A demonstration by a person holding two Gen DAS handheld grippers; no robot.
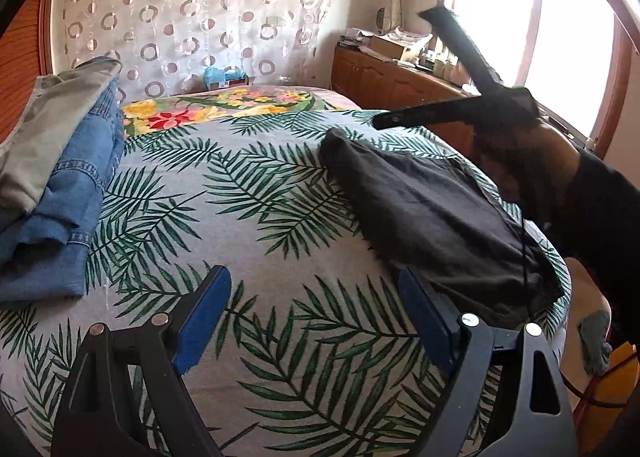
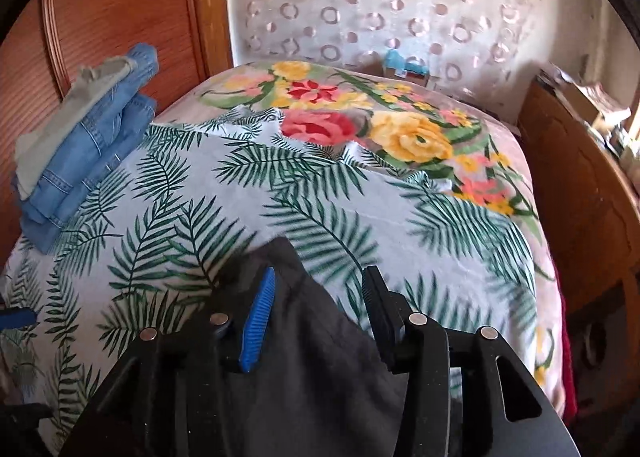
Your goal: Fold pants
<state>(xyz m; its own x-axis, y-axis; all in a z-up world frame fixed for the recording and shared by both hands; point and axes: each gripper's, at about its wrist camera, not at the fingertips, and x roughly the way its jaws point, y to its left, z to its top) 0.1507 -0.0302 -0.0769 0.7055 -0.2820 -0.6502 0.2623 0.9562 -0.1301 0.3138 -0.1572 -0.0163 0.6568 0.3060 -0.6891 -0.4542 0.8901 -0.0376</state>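
Dark grey pants lie folded on the right side of the bed, on the palm-leaf sheet. My left gripper is open and empty, hovering above the sheet to the left of the pants. My right gripper shows in the left wrist view, open wide above the pants' far end. In the right wrist view the right gripper is open just above the pants, with nothing between its fingers.
A stack of folded blue jeans with a beige garment on top lies at the bed's left edge, also seen in the right wrist view. A floral blanket covers the bed's far end. A wooden cabinet stands by the window.
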